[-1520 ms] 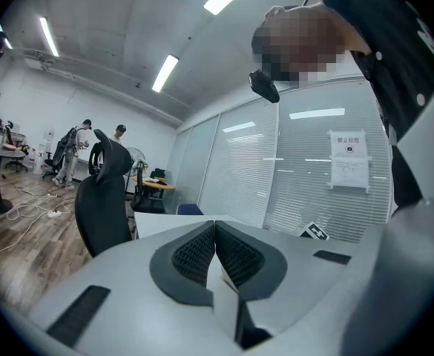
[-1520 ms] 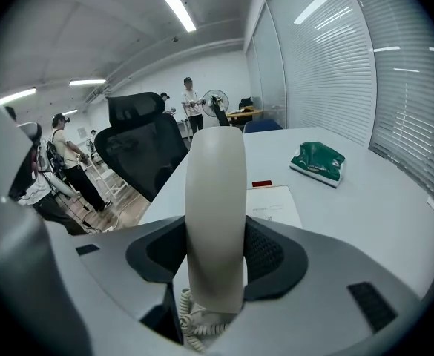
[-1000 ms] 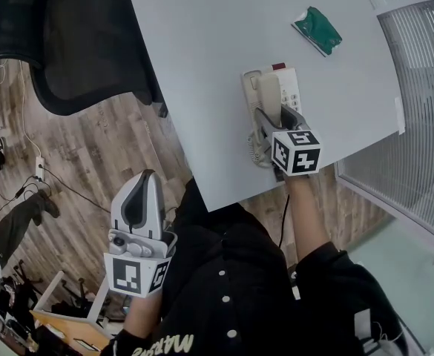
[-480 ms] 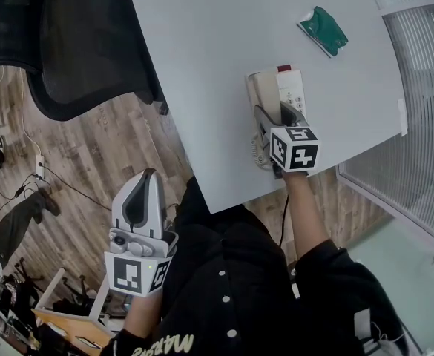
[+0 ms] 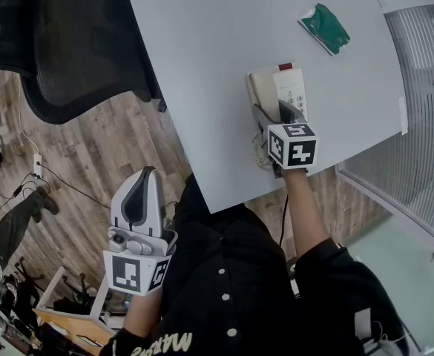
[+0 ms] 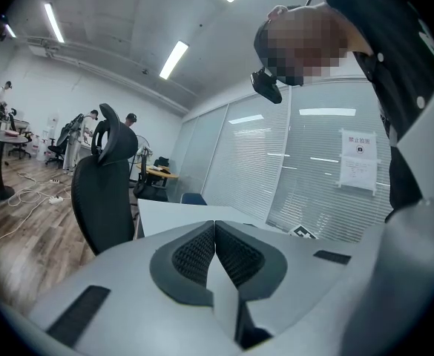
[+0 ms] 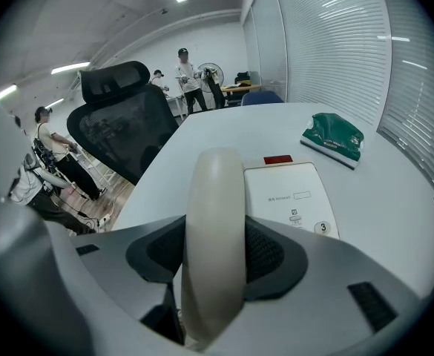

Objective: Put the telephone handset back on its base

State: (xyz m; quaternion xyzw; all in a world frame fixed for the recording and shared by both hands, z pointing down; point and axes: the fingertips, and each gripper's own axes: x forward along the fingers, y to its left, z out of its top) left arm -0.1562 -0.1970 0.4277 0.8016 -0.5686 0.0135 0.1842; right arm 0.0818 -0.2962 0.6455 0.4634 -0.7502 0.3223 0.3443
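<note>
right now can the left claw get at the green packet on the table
Probably not without a long reach: the left claw hangs shut off the table's edge, over the floor, and the green packet lies at the far side, past the phone.

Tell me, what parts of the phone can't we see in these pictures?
- Lower end of the handset: in the head view the right gripper covers it, so I cannot tell if it sits fully down on the base.
- Most keypad buttons: in the right gripper view the gripper's fingers and the handset hide them.
- Print on the green packet: too small in both views.
</note>
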